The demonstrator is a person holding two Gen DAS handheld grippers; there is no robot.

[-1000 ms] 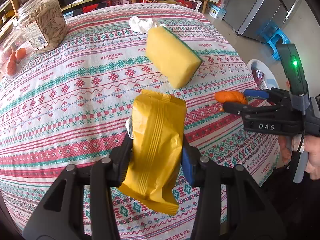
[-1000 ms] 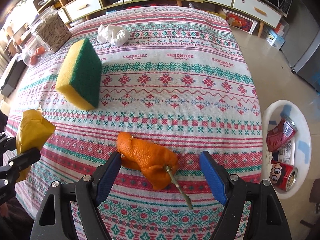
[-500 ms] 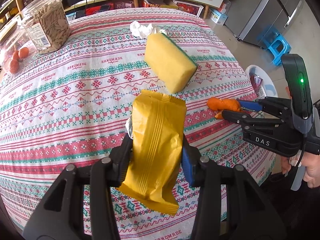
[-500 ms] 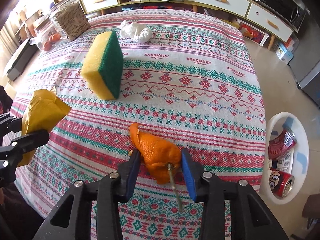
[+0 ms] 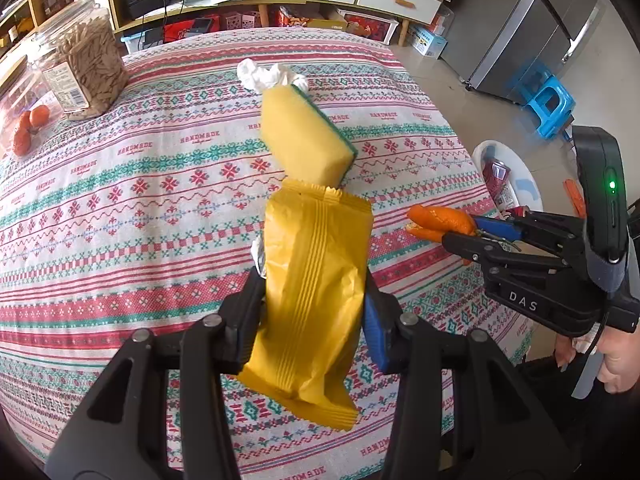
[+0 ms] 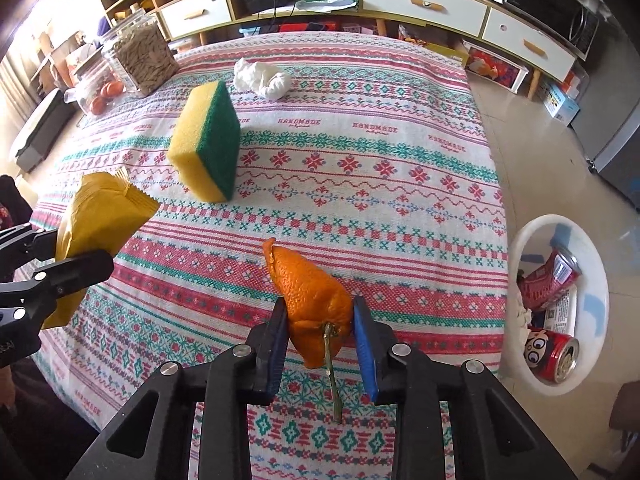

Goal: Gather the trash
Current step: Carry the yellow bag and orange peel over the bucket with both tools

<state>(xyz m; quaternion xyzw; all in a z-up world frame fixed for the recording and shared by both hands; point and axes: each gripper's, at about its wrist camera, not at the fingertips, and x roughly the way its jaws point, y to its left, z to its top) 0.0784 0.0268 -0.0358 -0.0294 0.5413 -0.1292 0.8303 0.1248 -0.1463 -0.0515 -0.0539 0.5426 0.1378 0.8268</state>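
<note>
A: Why is the torn orange citrus peel with its green stem [image 6: 314,306] off the patterned woven tablecloth [image 6: 360,200]?

B: The right gripper [image 6: 319,322] has just been closing and now pinches it, with the white plastic bin [image 6: 600,292] on the floor to the right.

A: And the left gripper [image 5: 311,318]?

B: Clamped on the crinkled yellow foil snack wrapper [image 5: 314,276], held near-left, presumably bound for the same bin.

tablecloth [image 6: 360,168]: woven cloth, matt
yellow wrapper [image 5: 312,280]: smooth, creased foil-like film
orange peel [image 6: 312,300]: pitted, slightly glossy
sponge [image 6: 204,140]: porous foam, rough green face
</note>
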